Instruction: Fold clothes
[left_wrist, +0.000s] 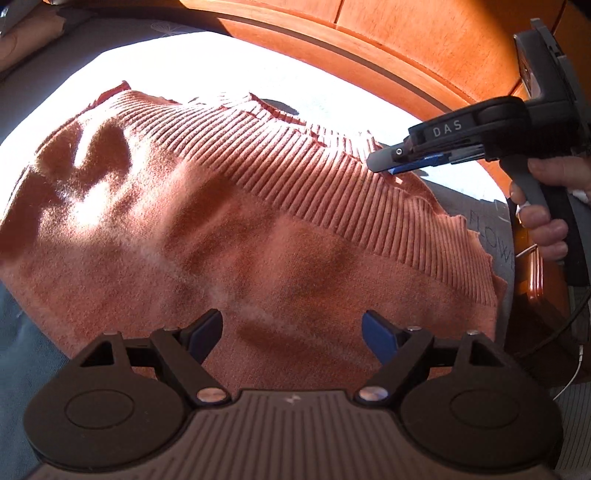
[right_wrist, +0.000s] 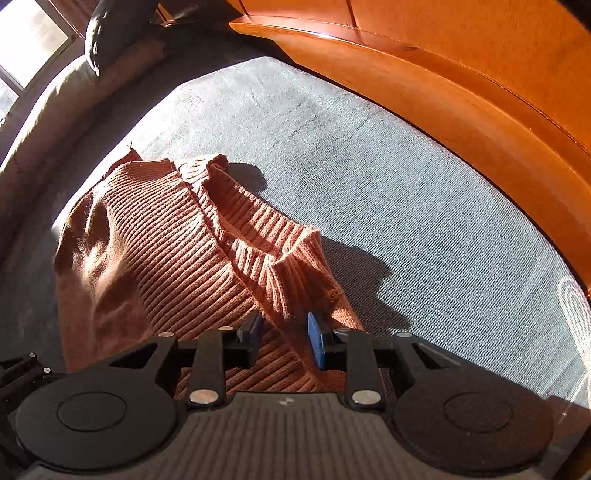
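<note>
Sweater on the bed, both grippers over it

A rust sweater (left_wrist: 229, 221) lies spread on the grey bed (right_wrist: 369, 177), its ribbed band (right_wrist: 177, 243) toward the far side by the wooden bed frame (right_wrist: 461, 92). The left gripper (left_wrist: 291, 332) hangs over the near plain part with its jaws wide and nothing between them. The right gripper (right_wrist: 284, 336), held by a hand (left_wrist: 546, 221), is at the band's right end, its jaws narrowly apart with a ribbed fold standing between them; the pads do not visibly press on it.

sweater (left_wrist: 229, 221) on bedsheet (right_wrist: 369, 184), wooden board (right_wrist: 461, 92) behind
</note>
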